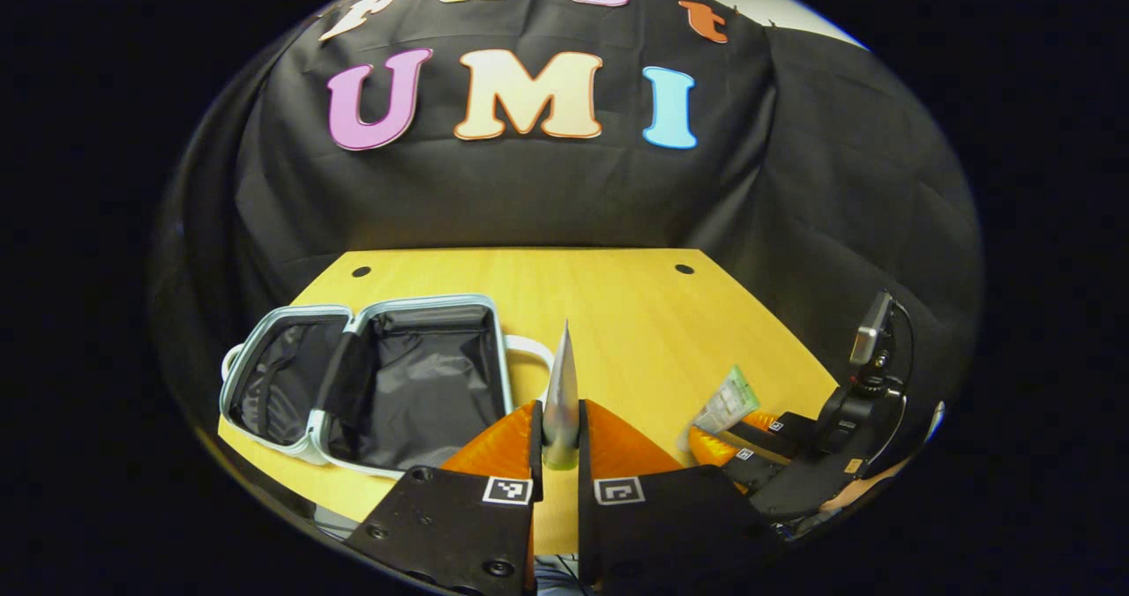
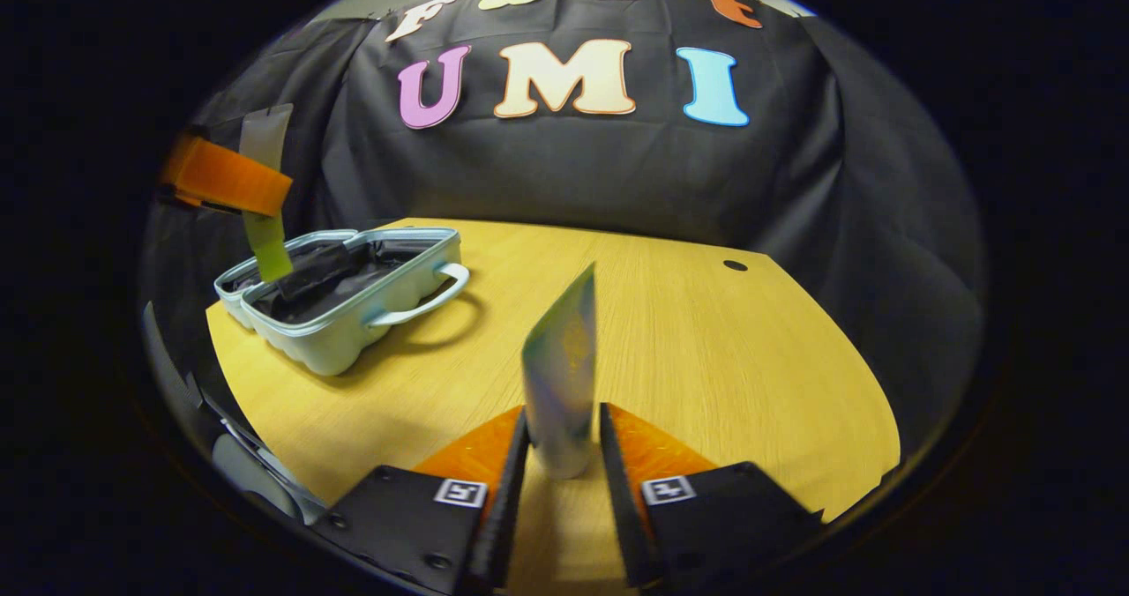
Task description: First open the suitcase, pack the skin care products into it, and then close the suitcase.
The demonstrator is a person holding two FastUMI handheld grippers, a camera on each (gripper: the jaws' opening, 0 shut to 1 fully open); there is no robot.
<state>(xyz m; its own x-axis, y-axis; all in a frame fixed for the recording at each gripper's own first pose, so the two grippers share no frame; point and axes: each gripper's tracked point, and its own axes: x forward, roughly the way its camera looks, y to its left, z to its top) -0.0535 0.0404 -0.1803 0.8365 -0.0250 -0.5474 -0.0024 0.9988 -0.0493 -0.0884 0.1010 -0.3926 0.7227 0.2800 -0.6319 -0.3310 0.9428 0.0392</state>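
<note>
The suitcase lay open and empty on the counter. Each hand-held gripper, left and right, clamped a skincare tube, still unpacked.

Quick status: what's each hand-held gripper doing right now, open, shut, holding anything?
Left hand-held gripper: shut on a silver tube.
Right hand-held gripper: shut on a pale tube.

Open pale-blue suitcase; two tubes held upright.
</note>
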